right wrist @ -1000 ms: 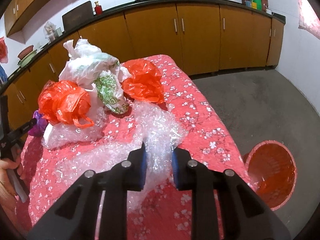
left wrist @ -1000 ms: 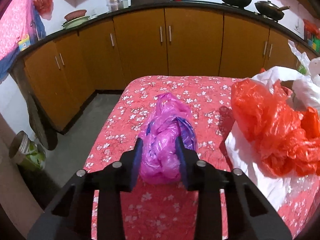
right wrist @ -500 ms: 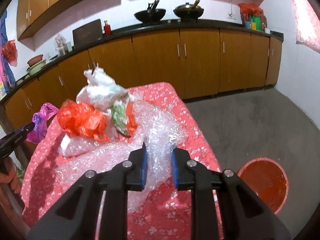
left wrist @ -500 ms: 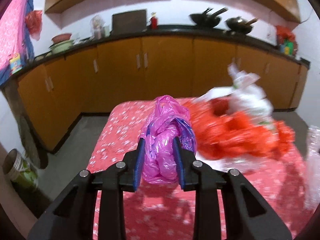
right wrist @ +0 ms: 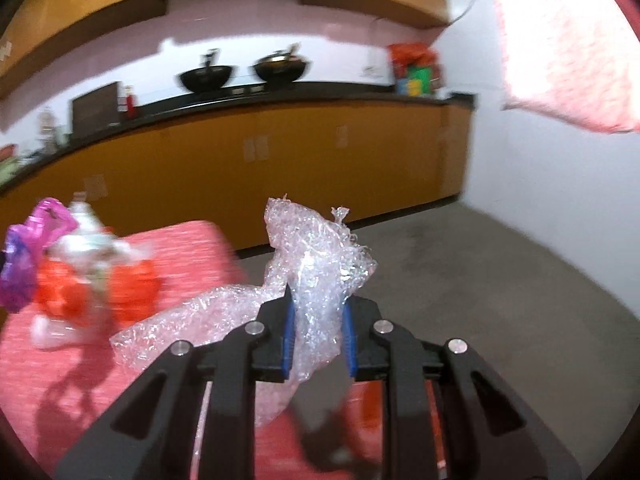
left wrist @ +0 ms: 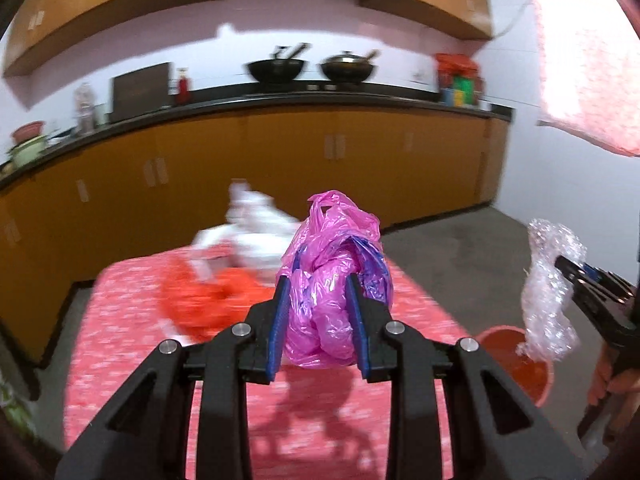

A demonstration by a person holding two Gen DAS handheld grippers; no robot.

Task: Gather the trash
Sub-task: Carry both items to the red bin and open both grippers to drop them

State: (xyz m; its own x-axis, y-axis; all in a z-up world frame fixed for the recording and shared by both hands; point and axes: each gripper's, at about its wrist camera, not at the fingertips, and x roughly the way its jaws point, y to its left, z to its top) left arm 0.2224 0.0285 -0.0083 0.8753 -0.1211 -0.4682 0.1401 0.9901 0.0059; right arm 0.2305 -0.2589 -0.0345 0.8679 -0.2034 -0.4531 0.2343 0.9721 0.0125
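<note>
Above the red table [left wrist: 132, 344], the left gripper [left wrist: 318, 316] clamps a pink bag [left wrist: 332, 280]; the right gripper [right wrist: 318, 328] grips bubble wrap [right wrist: 320, 272], hanging over the orange bin [left wrist: 516, 364] in the left view.

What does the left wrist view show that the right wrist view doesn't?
Only the left wrist view: the red bin on the floor, and the right gripper from outside, bubble wrap dangling above that bin. Only the right wrist view: the bubble wrap's tail trailing onto the table. Both: the pink bag clamped in the left gripper, and the leftover bags heaped on the table.
</note>
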